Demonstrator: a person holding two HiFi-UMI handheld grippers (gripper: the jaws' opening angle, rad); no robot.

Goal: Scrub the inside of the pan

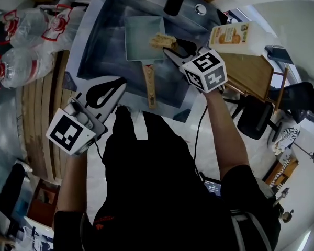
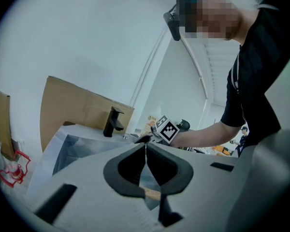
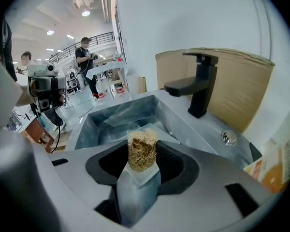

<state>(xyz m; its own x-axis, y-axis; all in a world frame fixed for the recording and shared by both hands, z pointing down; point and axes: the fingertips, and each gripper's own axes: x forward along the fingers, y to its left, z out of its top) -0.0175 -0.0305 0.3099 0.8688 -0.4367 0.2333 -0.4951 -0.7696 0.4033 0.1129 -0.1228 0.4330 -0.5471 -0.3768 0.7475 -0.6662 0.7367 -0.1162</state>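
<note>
Pale grey-blue pan (image 1: 138,42) — tan handle (image 1: 149,85), straw-yellow sponge (image 1: 163,41), black faucet (image 3: 199,83)

Pan (image 1: 141,35) rt corner hid by sponge (image 1: 162,40); faucet (image 1: 175,1) top cut off.

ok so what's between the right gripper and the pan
A tan fibrous scrub sponge, clamped in the right gripper, sits between it and the pan. The right gripper view shows this best; the head view shows it too.

Black faucet (image 3: 199,83), orange-labelled bottle (image 1: 234,36), plastic bags (image 1: 25,61)
</note>
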